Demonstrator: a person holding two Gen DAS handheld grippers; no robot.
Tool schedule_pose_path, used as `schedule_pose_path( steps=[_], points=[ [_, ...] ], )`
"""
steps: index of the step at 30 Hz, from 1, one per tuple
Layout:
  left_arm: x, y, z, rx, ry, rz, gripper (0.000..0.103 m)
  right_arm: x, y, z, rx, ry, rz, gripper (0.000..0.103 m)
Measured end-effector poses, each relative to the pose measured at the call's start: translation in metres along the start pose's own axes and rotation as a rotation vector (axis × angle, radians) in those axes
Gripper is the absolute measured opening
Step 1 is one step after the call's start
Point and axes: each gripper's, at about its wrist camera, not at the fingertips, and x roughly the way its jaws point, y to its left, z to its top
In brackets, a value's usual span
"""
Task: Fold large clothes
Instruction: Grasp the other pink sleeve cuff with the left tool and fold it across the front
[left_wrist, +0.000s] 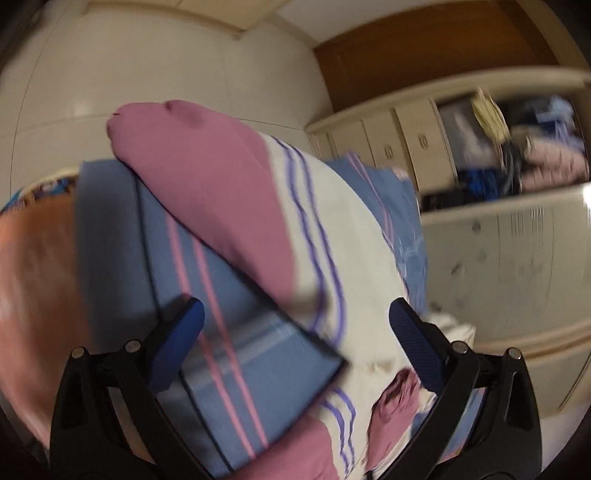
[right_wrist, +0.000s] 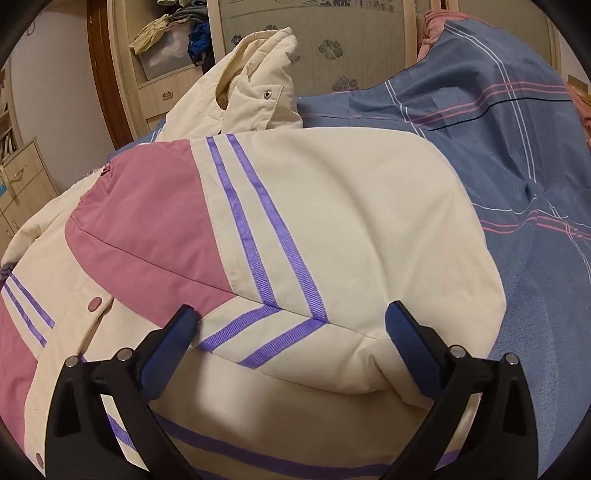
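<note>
A padded jacket (right_wrist: 332, 229) lies spread on a bed covered with a blue sheet (right_wrist: 498, 129) crossed by pink and white lines. The jacket is cream with broad pink panels and pairs of purple ribbon stripes that meet in a V near the camera; pink snap buttons run along its front edge at the left. Its cream hood or collar (right_wrist: 255, 85), with a metal snap, lies at the far end, so the long axis runs from near to far, leaning slightly left. No brand or writing can be read.

The right hand-held gripper (right_wrist: 291, 332) has its jaws wide apart, straddling the puffy near fold without clamping it.

The left hand-held gripper (left_wrist: 295, 328) is likewise spread, with nothing between its blue pads (left_wrist: 177, 343); its view is blurred, showing a pink-and-cream sleeve (left_wrist: 207, 184) stretching to the far left over the sheet.

Beyond stands a cream wardrobe (left_wrist: 498, 240) with an open shelf of clothes.
</note>
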Motion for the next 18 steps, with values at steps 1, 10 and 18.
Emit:
schedule_pose_path(
  steps=[1,10,18],
  points=[
    [0.005,0.011,0.013,-0.045,0.009,-0.030,0.101,-0.001,0.000,-0.001,-0.001,-0.001,-0.001,0.102],
    [0.033,0.028,0.060,-0.256,0.057,-0.216,0.059,-0.001,0.002,-0.003,-0.004,-0.018,-0.013,0.102],
    [0.006,-0.025,0.047,0.024,-0.135,-0.236,0.007,-0.002,0.001,-0.004,0.009,-0.031,0.000,0.102]
  ],
)
